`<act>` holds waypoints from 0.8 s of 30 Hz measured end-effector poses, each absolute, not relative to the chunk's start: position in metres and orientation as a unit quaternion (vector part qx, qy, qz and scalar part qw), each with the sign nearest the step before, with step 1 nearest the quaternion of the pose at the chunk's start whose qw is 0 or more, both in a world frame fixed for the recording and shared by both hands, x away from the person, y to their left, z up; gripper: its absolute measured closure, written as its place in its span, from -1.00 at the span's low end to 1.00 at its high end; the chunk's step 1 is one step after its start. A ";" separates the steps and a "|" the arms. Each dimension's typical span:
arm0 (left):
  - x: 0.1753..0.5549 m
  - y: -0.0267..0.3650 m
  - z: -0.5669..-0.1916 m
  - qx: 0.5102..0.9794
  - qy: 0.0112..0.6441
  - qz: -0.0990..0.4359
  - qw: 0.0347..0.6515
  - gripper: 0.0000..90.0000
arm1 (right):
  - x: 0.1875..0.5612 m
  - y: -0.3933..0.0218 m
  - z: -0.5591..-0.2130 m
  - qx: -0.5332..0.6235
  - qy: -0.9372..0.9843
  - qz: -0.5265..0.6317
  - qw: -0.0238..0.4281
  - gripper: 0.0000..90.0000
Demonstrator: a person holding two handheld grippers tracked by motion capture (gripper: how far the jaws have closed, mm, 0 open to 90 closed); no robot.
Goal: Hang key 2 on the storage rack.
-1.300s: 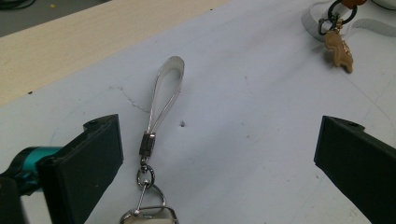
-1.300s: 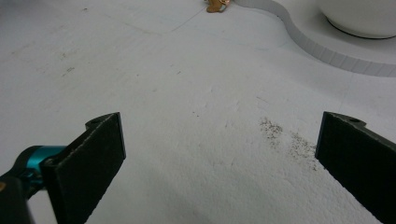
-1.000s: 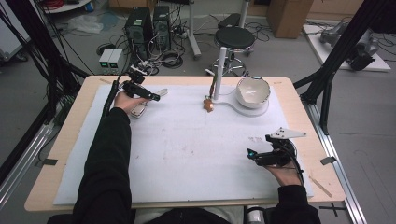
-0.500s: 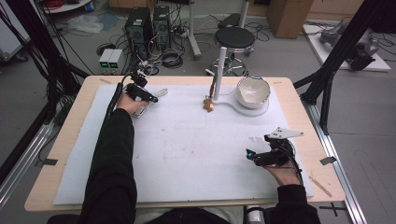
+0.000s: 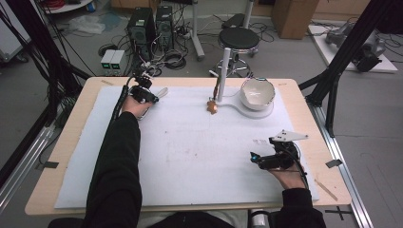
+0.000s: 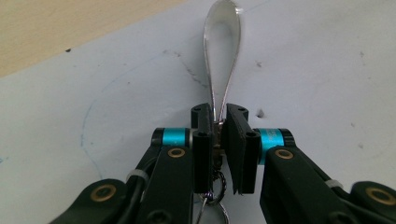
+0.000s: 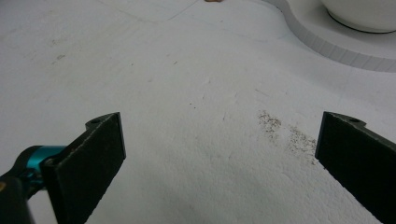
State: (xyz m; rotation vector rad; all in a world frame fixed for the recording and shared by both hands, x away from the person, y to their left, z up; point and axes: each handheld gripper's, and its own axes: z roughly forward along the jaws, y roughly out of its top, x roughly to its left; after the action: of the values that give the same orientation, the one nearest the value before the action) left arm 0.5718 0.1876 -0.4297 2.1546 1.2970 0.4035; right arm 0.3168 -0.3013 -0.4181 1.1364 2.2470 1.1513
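A shiny metal spoon [image 6: 222, 42] lies on the white mat with its bowl pointing away from my left gripper [image 6: 219, 122]. That gripper's black jaws are shut on the spoon's thin handle, and a small metal ring hangs below them. From above, the left gripper [image 5: 153, 95] sits at the mat's far left corner with the spoon [image 5: 161, 91] beside it. My right gripper [image 5: 254, 157] rests low at the near right of the mat. Its jaws stand wide open over bare mat with nothing between them [image 7: 219, 154].
A white bowl [image 5: 257, 92] stands on a white curved base [image 5: 237, 105] at the far right, with an upright white post [image 5: 224, 71] and a small brown object [image 5: 212, 107] beside it. The wooden table [image 5: 71, 142] borders the white mat [image 5: 190, 156]. The base's rim [image 7: 336, 51] lies ahead of the right gripper.
The left hand has shifted slightly toward the far edge with the spoon in its jaws. The right gripper has barely moved.
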 end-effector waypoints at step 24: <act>0.553 0.192 -0.381 0.809 0.443 0.175 0.344 0.81 | 0.317 -0.302 -0.416 0.401 0.795 0.416 0.185 -0.99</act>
State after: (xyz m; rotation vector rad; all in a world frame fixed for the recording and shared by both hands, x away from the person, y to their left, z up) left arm 0.5526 0.1923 -0.3805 2.1028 1.1513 0.4545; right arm 0.3166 -0.3022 -0.4158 1.1297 2.2397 1.1715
